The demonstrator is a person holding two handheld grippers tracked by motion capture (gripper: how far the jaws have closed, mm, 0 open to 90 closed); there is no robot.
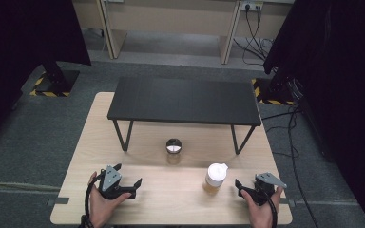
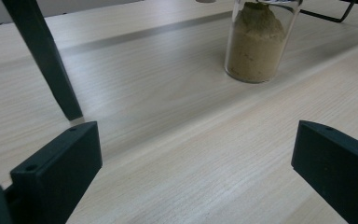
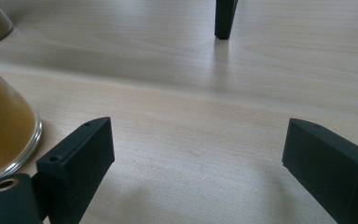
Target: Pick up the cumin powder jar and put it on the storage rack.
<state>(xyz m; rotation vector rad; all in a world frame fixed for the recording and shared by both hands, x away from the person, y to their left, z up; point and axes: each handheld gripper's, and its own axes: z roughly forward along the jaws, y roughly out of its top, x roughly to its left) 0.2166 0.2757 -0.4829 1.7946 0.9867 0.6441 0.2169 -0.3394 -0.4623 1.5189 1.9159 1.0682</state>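
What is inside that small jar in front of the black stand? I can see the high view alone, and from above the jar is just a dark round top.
Observer: In the left gripper view the jar is clear glass, filled with tan powder.
Operator: And the white-capped bottle?
Observer: In the right gripper view the bottle has a clear glass wall that widens toward its base, with amber-yellow contents.
Operator: Is a gripper gripping it?
Observer: No. It stands just outside the fingers of the right gripper. That gripper and the left gripper are both open, with bare table between their fingers.
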